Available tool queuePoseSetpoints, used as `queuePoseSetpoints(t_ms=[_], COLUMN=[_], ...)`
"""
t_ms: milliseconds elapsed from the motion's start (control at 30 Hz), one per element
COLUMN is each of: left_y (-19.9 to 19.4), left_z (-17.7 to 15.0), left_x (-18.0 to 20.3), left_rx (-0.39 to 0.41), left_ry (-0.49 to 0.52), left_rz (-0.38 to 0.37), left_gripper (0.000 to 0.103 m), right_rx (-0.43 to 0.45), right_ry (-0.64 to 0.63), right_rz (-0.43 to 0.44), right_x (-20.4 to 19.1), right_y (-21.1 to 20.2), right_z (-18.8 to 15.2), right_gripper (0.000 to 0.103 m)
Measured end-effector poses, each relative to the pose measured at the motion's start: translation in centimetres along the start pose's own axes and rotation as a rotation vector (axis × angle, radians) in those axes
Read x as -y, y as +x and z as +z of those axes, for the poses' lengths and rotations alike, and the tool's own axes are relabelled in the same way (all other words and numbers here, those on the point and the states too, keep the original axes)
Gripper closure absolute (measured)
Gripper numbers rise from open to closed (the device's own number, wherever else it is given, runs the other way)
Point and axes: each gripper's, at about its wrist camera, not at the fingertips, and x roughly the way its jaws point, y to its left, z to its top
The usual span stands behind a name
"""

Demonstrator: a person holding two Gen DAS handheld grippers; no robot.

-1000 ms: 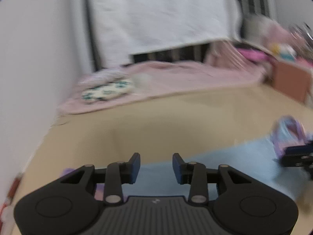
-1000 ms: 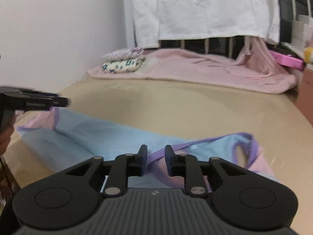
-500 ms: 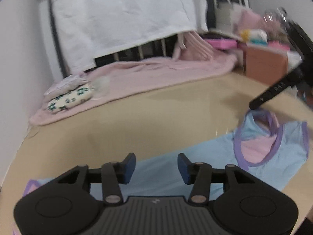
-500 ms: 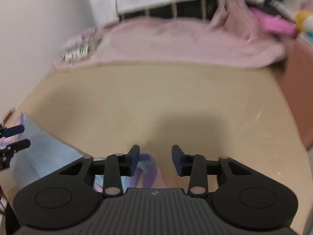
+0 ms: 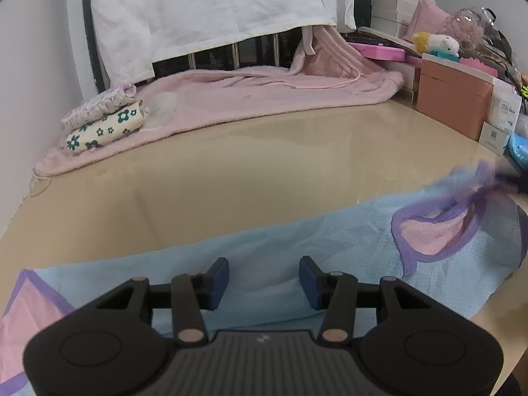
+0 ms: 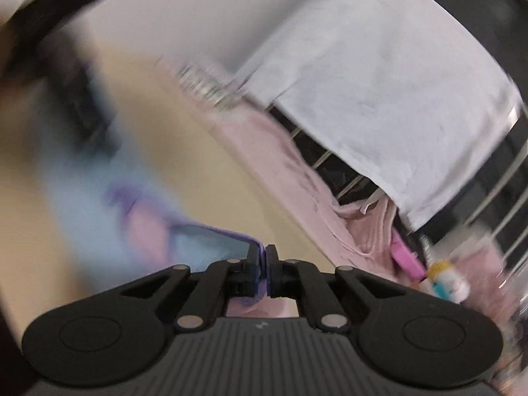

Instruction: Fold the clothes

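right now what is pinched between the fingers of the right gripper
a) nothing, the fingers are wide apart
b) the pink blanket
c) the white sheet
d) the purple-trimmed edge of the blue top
d: in the right wrist view the right gripper has its fingers closed together on the purple-trimmed edge of the blue top, which trails away from them.

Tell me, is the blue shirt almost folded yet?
Not yet, it's only starting. Two folded clothes already sit at the back on the pink blanket. The blue top lies mostly spread flat on the table. The right gripper has just closed its fingers on the purple-trimmed edge and is lifting it. The left gripper hovers open over the cloth, holding nothing. All the folds are left.
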Motion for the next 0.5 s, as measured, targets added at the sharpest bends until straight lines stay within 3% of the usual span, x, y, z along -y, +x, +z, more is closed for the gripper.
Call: queuePoseSetpoints(t_ms=[67,133,200,233,267,400,467,500], left_y=[-0.1,-0.4,-1.2,-1.7,-2.1,-1.9,-1.1,-0.7], left_z=[0.1,0.2,0.2,0.2,0.3,1.5,1.4,1.4], left_x=[-0.3,-0.6,-1.1,-1.3,-1.4,-0.3,0.8,1.3], left_rx=[-0.008,-0.001,0.024,0.040,0.054,0.085,0.075,0.070], left_ry=[-0.007,-0.008,-0.012,-0.016,-0.022,-0.027,0.016,0.038], left_rz=[0.002,0.030,0.051,0.048,0.036,-0.015,0.002,0.011], left_gripper=[0.057,0.057,0.058,0.058,0.058,0.057,0.057,0.057], right_rx=[-0.076,-0.077,-0.041,-0.023,-0.005,0.067,-0.012,-0.060], right_ry=[-0.013,0.091,0.252,0.333,0.413,0.780,0.858,0.885], right_rz=[0.055,0.094,0.126,0.142,0.158,0.248,0.244,0.244], right_x=[-1.8,-0.9,1.4,2.5,3.6,6.9,6.1,5.5], right_y=[0.5,0.0,-1.0,-1.5,-2.0,-1.0,1.4,2.7], right_z=[-1.0,-1.3,-1.2,-1.2,-1.1,-1.4,-1.6,-1.7], right_gripper=[0.098,0.095,0.079,0.060,0.053,0.056,0.075,0.078])
